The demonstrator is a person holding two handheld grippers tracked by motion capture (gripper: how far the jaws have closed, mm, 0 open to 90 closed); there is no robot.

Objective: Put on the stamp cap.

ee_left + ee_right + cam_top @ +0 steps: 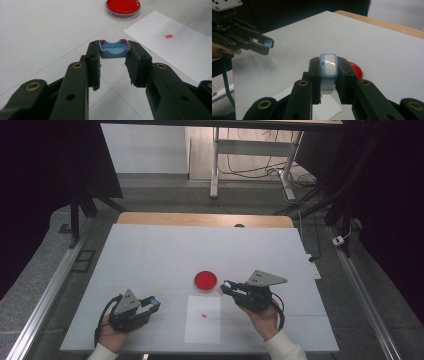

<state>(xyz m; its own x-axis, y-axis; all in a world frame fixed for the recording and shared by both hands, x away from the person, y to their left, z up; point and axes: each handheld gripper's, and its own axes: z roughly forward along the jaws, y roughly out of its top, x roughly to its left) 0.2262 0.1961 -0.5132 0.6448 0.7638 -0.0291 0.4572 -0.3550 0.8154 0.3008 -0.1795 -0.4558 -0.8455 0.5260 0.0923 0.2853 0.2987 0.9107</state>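
Right gripper (329, 82) pinching pale-blue capped piece (328, 65), held above table beside red petri dish (205, 280). Left gripper (113, 65) clamping small blue tray, maybe lid (114, 48), over table. Risk I see: both grips shallow, tip-only; any twist and a part pops out.

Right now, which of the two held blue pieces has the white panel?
The blue piece with the white oblong panel, in the right gripper. The left gripper holds a blue cap, hollow with a reddish rim.

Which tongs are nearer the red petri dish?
The right tongs, shut on a blue-and-white device, sit just right of the red petri dish. The left tongs, shut on a blue cap, are farther off, down-left of it.
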